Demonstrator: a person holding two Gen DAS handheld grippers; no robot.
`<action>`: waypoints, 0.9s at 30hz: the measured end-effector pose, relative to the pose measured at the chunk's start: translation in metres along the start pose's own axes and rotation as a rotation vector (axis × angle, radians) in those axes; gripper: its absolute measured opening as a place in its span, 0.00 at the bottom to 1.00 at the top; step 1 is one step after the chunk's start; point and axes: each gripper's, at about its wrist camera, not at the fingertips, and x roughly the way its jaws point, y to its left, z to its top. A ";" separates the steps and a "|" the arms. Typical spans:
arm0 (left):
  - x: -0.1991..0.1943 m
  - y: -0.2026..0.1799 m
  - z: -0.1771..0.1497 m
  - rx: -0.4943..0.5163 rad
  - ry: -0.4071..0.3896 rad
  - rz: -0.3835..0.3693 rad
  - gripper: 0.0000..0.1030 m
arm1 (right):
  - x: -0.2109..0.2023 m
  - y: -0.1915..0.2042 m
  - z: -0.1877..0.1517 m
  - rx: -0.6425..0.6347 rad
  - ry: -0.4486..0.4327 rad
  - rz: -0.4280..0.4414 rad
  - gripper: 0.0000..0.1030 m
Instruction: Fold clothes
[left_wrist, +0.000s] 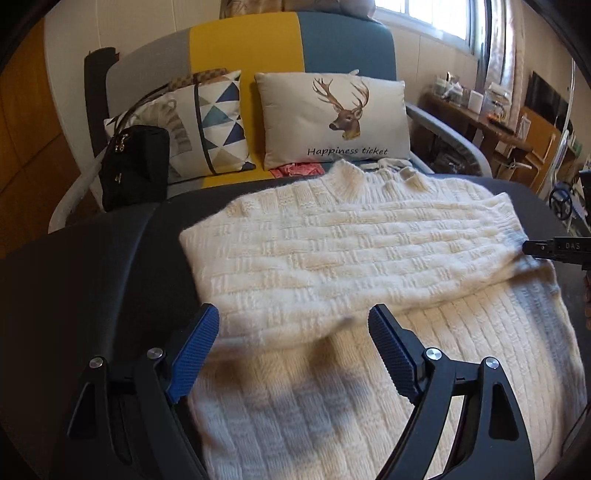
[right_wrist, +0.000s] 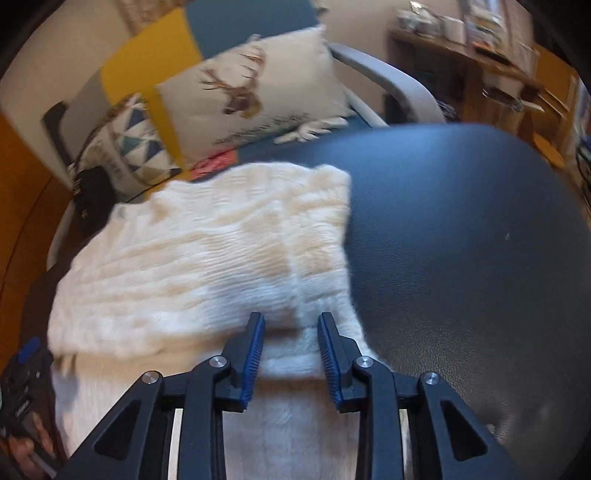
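You have a thick cream knit sweater (left_wrist: 332, 251) spread over the dark table (left_wrist: 92, 277) in front of the sofa, its collar toward the cushions and one sleeve folded across the body. Judge it soft, limp and fairly bulky — it will drape and sag from any point you lift, and the fuzzy yarn should give the ribbed pads plenty of bite (slipping is the lesser worry; stretching the knit is the greater). It looks light enough for one gripper, but a fold will come out straighter if you take it at two points along an edge. Good places to pinch would be the hem corners nearest you or the shoulder seams, catching both layers so that the lower one does not trail behind.

Your left gripper (left_wrist: 293, 332) stands wide open above the near part of the sweater, with its blue pads (left_wrist: 199, 343) well apart and nothing between them; it does not appear to be touching the wool.

Your right gripper (right_wrist: 291, 332) is only partly open — the gap between the pads is narrow — and it hovers at the sweater's right-hand edge, just beside the folded sleeve end. Fabric shows in the gap, but the pads are not pressed on it, so it holds nothing.
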 end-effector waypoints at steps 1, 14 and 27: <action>0.004 -0.001 0.001 0.007 0.011 0.005 0.84 | -0.003 0.002 0.000 -0.021 -0.009 0.004 0.32; 0.000 -0.006 -0.025 0.004 0.061 -0.038 0.84 | -0.013 -0.012 0.004 -0.029 -0.007 0.168 0.28; -0.025 0.019 -0.046 -0.137 0.043 -0.128 0.84 | -0.100 0.083 0.051 -0.323 -0.187 0.150 0.05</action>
